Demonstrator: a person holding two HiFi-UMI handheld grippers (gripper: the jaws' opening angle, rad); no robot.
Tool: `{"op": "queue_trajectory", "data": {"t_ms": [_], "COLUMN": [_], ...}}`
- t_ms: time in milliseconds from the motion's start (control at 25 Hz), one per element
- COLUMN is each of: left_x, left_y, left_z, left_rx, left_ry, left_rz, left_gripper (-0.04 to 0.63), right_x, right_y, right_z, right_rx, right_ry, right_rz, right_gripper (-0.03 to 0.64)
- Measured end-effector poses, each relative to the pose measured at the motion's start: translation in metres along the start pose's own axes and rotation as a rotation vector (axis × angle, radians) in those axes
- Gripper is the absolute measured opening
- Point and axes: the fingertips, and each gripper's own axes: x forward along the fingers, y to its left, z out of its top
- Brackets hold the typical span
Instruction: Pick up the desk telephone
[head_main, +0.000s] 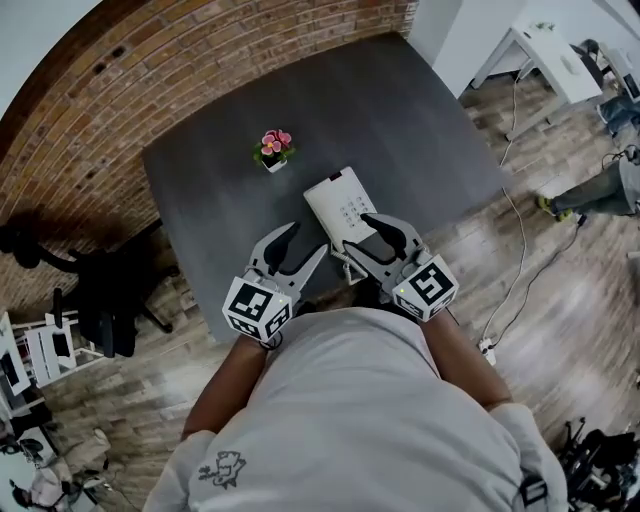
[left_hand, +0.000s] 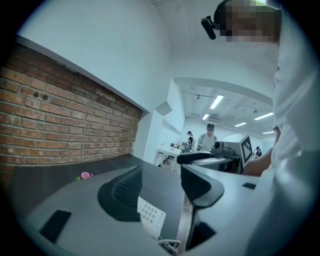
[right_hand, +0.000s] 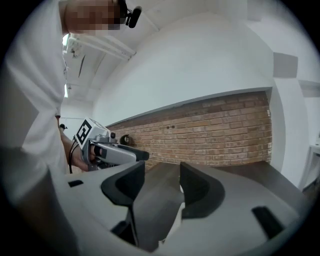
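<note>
left gripper (head_main: 305, 240), right gripper (head_main: 356, 234) agape near desk telephone (head_main: 338, 195)

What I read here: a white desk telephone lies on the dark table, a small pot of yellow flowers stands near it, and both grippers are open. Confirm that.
Not quite: the flowers are pink, not yellow; the head view shows it. Otherwise right: the white desk telephone lies on the dark table, the pot near it, left gripper and right gripper both open.

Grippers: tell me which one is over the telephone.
The right gripper: it overlaps the desk telephone's near end, while the left gripper sits over bare table beside it.
</note>
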Motion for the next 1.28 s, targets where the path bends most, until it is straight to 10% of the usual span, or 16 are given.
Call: {"op": "queue_trajectory", "data": {"t_ms": [680,1280], "left_x": [0.058,0.083], "left_y": [-0.005,0.024], "left_z": [-0.009,-0.089], "left_rx": [-0.066,-0.257], "left_ry": [0.02,0.119], "left_rz": [0.29,0.273], "left_gripper": [0.296,0.341], "right_x": [-0.03,-0.002], "right_y": [-0.101,-0.123], "right_z": [-0.039,-0.128], "right_rx": [0.089,0.17], "right_ry": [0.099,0.321], "right_rz": [0.26,0.34], "right_gripper": [0.225,0.218]}}
